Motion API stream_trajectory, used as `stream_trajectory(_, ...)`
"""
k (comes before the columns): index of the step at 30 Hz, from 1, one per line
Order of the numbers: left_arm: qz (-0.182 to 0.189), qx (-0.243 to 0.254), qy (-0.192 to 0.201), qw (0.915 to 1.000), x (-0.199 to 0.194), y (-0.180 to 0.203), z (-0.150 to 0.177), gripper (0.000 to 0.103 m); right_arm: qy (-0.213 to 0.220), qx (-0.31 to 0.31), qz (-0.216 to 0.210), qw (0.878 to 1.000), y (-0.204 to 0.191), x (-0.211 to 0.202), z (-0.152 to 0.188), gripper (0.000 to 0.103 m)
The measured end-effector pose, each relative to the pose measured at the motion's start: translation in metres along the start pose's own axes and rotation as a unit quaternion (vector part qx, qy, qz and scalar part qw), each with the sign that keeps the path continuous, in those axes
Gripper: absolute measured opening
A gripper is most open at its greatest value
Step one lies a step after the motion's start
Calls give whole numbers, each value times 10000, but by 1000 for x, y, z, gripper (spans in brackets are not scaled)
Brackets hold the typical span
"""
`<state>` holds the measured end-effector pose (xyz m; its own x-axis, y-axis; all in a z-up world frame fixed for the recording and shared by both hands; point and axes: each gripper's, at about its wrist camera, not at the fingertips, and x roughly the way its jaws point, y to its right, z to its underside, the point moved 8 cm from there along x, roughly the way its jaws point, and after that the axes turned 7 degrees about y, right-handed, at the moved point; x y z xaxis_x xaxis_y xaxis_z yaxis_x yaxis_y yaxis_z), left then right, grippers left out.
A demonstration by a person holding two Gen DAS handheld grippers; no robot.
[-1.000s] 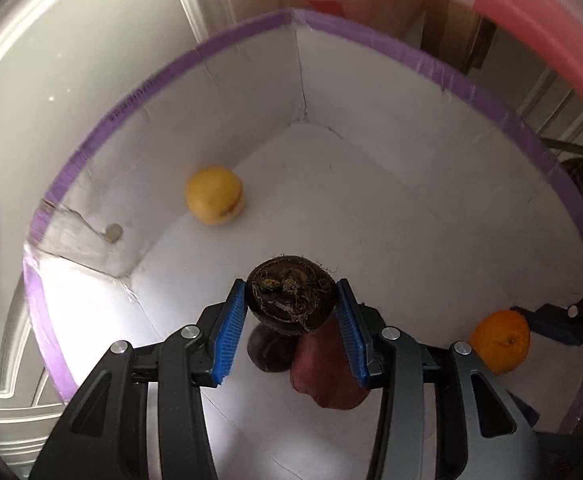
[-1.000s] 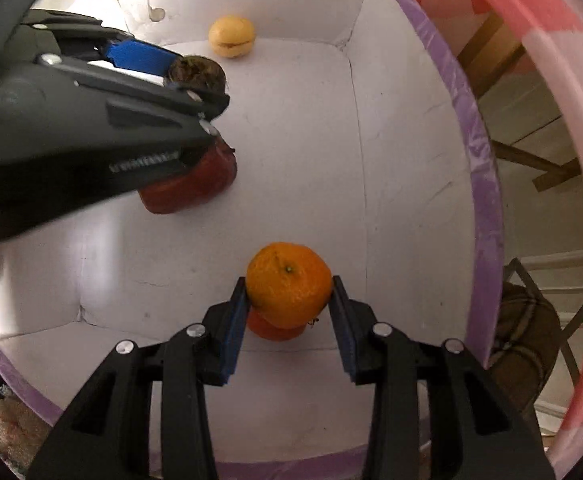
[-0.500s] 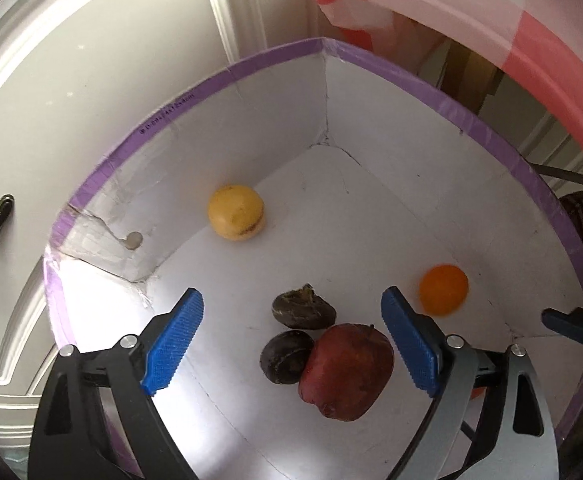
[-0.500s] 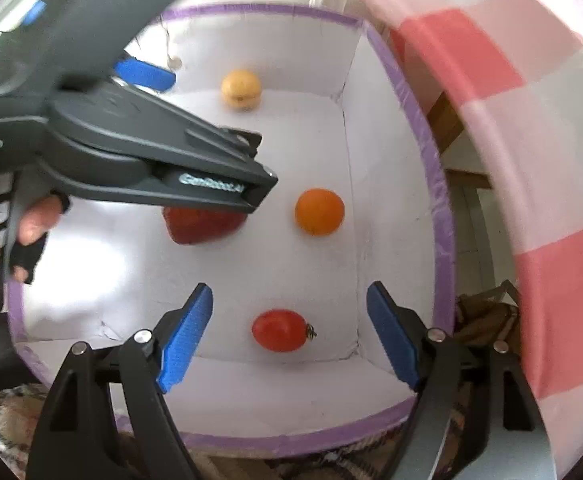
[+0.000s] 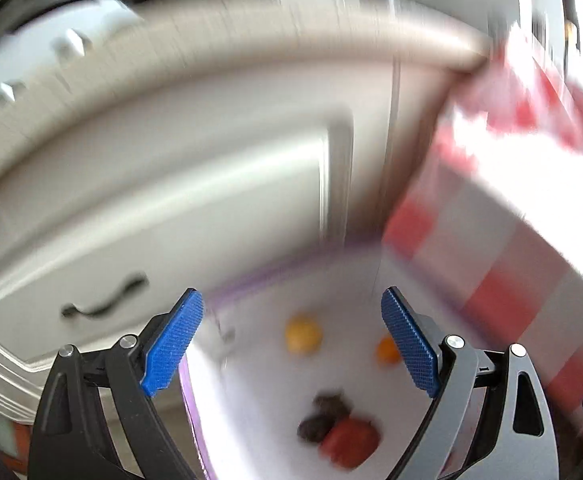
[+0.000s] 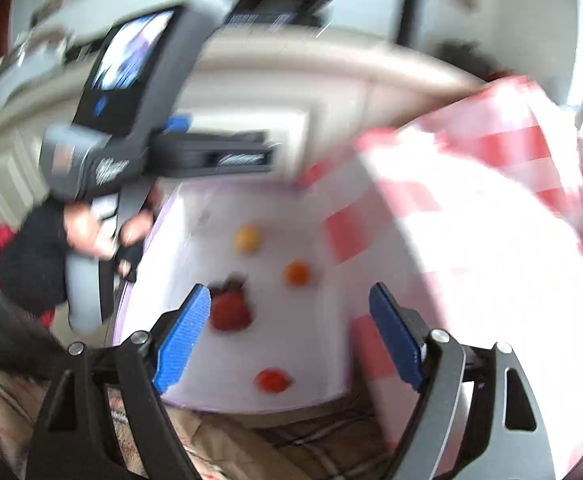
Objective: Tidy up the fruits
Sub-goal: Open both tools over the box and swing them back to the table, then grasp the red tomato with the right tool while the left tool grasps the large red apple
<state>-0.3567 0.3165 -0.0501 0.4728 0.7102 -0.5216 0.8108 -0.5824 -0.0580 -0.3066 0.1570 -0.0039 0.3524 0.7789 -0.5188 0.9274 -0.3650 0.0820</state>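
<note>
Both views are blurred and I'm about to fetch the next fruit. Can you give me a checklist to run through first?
1. Left gripper empty, jaws open: ok.
2. Right gripper empty, jaws open: ok.
3. Orange lying in the white box: ok.
4. Red apple and small red fruit in box: ok.
5. Views sharp enough to aim: not ok.
6. Next fruit's location: cannot tell.

Beyond the fingers a white panelled cabinet door (image 5: 179, 200) with a dark handle (image 5: 107, 300) stands under a beige countertop edge (image 5: 251, 52); right, a red-and-white checked cloth (image 5: 511, 240) glares in bright light.
</note>
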Motion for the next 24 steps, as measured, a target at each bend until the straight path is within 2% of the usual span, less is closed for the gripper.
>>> stream_trajectory(2, 191, -99, 473, 9986, -20, 8, -25, 88, 374, 302, 419, 9980, 38, -25, -9, 89)
stream_trajectory(5, 688, 107, 1085, 9917, -52, 46, -55, 88, 633, 1038, 884, 9886, 100, -62, -9, 93)
stream_trajectory(8, 1360, 654, 1237, 9808, -69, 105, -71, 88, 725, 1915, 1337, 9696, 163, -92, 15, 93)
stream_trajectory(10, 1976, 989, 1069, 9694, -80, 154, -69, 88, 805, 2397, 1651, 9533, 198, -110, 37, 93)
stream_trajectory(12, 2546, 1311, 814, 9547, -91, 212, -64, 88, 924, 2936, 1932, 9316, 236, -125, 62, 94)
stream_trajectory(15, 3070, 1840, 605, 9318, -99, 296, -58, 88, 871, 3573, 2445, 8972, 285, -143, 100, 96)
stream_trajectory(17, 3228, 2277, 356, 9180, -95, 357, -46, 88, 675, 3818, 2737, 8802, 316, -153, 122, 96)
stream_trajectory(20, 3404, 2620, -93, 9030, -84, 434, -25, 88, 357, 3922, 3317, 8572, 366, -171, 152, 96)
stream_trajectory(24, 3554, 2662, -389, 8952, -62, 519, -15, 88, 206, 4317, 3641, 8250, 429, -182, 187, 96)
